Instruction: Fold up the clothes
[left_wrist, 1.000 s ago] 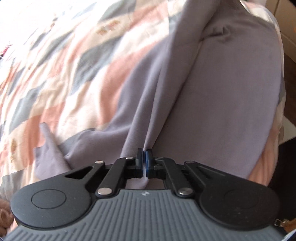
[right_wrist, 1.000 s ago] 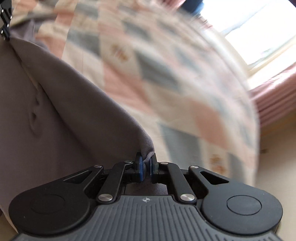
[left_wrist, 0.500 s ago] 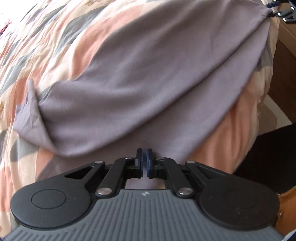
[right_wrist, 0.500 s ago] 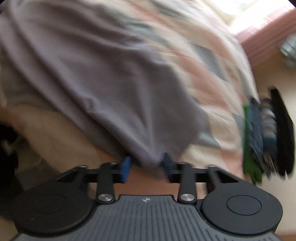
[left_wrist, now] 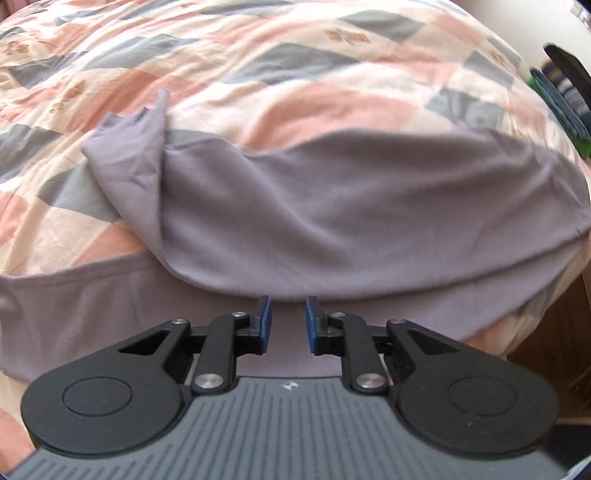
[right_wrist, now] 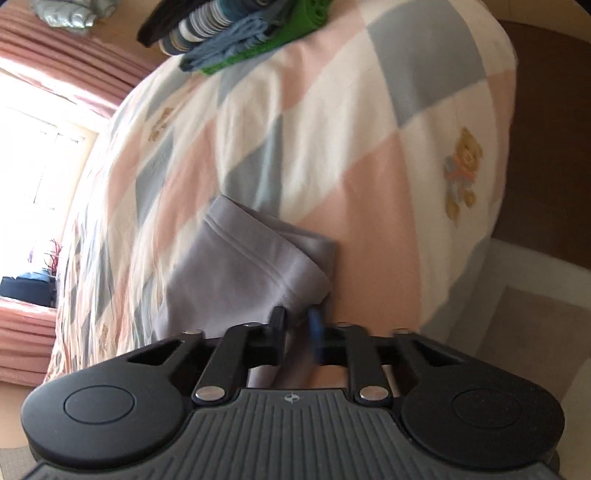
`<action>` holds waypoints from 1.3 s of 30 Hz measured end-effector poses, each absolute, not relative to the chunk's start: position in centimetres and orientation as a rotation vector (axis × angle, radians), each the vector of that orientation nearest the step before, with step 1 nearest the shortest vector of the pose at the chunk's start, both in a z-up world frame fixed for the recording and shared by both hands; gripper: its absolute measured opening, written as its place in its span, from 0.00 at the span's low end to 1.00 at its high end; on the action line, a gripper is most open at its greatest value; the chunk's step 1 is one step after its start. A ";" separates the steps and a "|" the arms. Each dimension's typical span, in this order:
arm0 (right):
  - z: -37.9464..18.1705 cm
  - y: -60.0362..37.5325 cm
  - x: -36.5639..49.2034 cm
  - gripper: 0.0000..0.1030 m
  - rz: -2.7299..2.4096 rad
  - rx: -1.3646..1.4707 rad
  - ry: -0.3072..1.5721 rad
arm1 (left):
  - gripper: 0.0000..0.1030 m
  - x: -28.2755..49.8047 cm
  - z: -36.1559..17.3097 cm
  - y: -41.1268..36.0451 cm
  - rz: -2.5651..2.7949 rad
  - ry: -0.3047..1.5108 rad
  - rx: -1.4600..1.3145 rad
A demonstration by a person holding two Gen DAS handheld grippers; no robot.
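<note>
A lilac-grey garment (left_wrist: 332, 206) lies folded over on itself across the checked quilt (left_wrist: 295, 74), with one loose flap sticking up at its left end. My left gripper (left_wrist: 287, 320) hovers just short of the near fold, open, its blue pads empty. In the right wrist view a hemmed end of the same garment (right_wrist: 240, 273) lies on the quilt (right_wrist: 332, 147). My right gripper (right_wrist: 296, 330) is open right at that end, and the cloth runs under the fingers without being pinched.
A stack of folded clothes (right_wrist: 229, 33) sits at the far end of the bed, also showing at the right edge of the left wrist view (left_wrist: 561, 96). Pink curtains (right_wrist: 74, 62) and a bright window are on the left. The bed edge drops to a rug (right_wrist: 535, 314) on the right.
Both grippers were shut on the garment a second ago. The right one opened first, then the left. The garment now lies doubled over on the quilt, and both grippers have drawn back.
</note>
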State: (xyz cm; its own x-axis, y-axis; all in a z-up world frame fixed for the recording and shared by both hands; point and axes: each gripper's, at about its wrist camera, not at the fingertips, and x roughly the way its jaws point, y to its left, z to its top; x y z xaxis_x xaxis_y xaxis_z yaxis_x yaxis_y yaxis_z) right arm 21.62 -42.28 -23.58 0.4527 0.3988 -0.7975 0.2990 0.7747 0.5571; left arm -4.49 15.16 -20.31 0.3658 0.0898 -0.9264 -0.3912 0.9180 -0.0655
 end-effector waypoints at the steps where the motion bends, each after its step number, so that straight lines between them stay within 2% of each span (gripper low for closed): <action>1: -23.2 -41.9 21.8 0.08 0.069 0.680 1.135 | 0.15 -4.3 -20.0 15.5 0.340 1.152 -0.286; 2: -22.7 -41.5 22.0 0.08 0.068 0.648 1.148 | 0.16 -3.9 -19.6 15.9 0.373 1.147 -0.264; 4: -22.4 -40.9 22.3 0.09 0.071 0.642 1.153 | 0.23 -2.8 -18.9 16.9 0.431 1.136 -0.220; 5: -22.4 -40.8 22.3 0.11 0.064 0.656 1.149 | 0.31 -2.1 -18.8 17.6 0.453 1.131 -0.202; 6: -22.5 -40.8 22.3 0.18 0.057 0.674 1.144 | 0.35 -1.2 -18.7 18.2 0.473 1.125 -0.180; 8: -22.7 -41.1 22.5 0.26 0.042 0.711 1.129 | 0.36 0.9 -19.1 19.7 0.517 1.122 -0.130; 10: -22.9 -41.0 22.7 0.28 0.023 0.730 1.121 | 0.41 3.3 -19.9 21.3 0.567 1.131 -0.075; 13: -22.9 -40.9 22.8 0.33 -0.018 0.767 1.129 | 0.42 6.7 -22.1 23.5 0.640 1.173 0.004; 14: -22.8 -41.0 22.7 0.35 -0.032 0.787 1.126 | 0.42 7.4 -22.8 24.1 0.650 1.187 0.016; 15: -22.8 -41.1 22.7 0.37 -0.046 0.809 1.121 | 0.36 8.0 -23.4 24.7 0.655 1.199 0.024; 16: -22.8 -41.2 22.6 0.38 -0.060 0.833 1.115 | 0.24 8.3 -23.8 25.1 0.659 1.203 0.021; 17: -22.8 -41.2 22.6 0.40 -0.071 0.859 1.110 | 0.05 8.1 -24.0 25.8 0.675 1.199 -0.004; 18: -22.9 -41.3 22.6 0.41 -0.079 0.885 1.107 | 0.02 7.3 -23.4 26.5 0.703 1.166 -0.054; 23: -23.1 -42.0 22.0 0.45 -0.080 0.954 1.076 | 0.01 0.7 -18.9 30.5 0.844 0.960 -0.339; 25: -23.4 -42.3 21.6 0.50 -0.087 0.984 1.063 | 0.01 -2.2 -19.2 32.3 0.867 0.927 -0.513; 30: -24.4 -43.4 20.1 0.51 -0.138 1.076 1.058 | 0.01 -6.4 -21.6 34.2 0.908 0.836 -0.804; 35: -24.2 -44.5 19.5 0.51 -0.135 1.113 0.999 | 0.01 -6.6 -22.4 33.7 0.908 0.813 -0.841; 39: -25.0 -43.9 20.4 0.51 -0.115 1.091 1.041 | 0.01 -6.0 -22.3 33.5 0.896 0.838 -0.810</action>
State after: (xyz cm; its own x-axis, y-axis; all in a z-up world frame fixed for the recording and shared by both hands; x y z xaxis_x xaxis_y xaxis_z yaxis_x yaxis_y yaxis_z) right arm 20.38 -43.88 -24.99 0.5484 0.3916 -0.7389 0.5436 0.5045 0.6708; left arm -6.04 33.49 -22.34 0.3736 0.3240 -0.8692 -0.8888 0.3931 -0.2356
